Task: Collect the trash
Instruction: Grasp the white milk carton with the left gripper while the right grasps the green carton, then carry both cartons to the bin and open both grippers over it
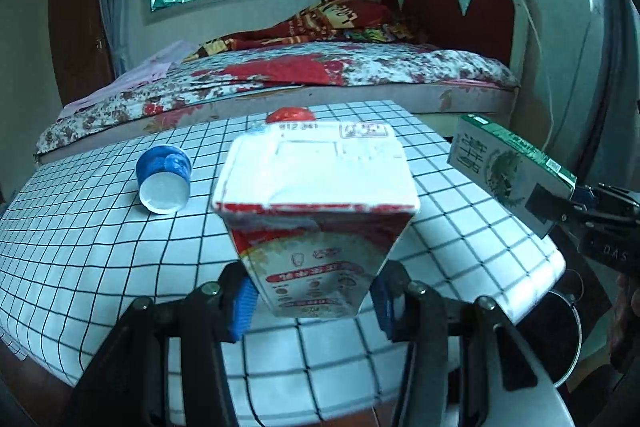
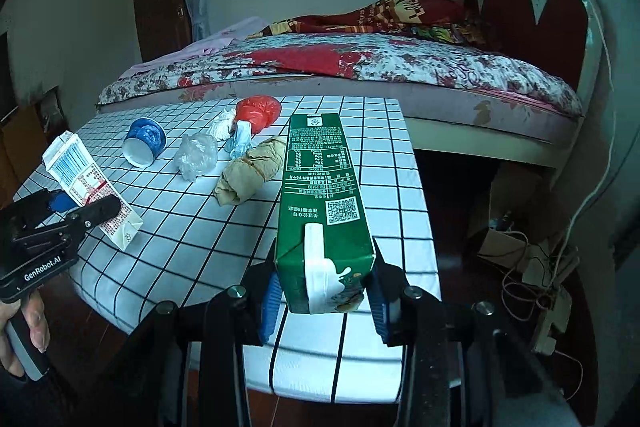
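Left wrist: left tongs (image 1: pixel 312 307) clench red carton (image 1: pixel 316 203); right tongs (image 2: pixel 324 301) clench green carton (image 2: pixel 322 195).

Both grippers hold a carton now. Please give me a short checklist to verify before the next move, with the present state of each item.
1. Left gripper shut on the red-and-white carton: ok.
2. Right gripper shut on the green carton: ok.
3. Both cartons lifted clear of the checked tablecloth: ok.
4. Cartons apart from each other: ok.
5. Trash bin in view to drop into: not ok, none is identifiable.
6. Table cleared: not ok; the blue cup, clear plastic wad, red bag and brown bundle remain.
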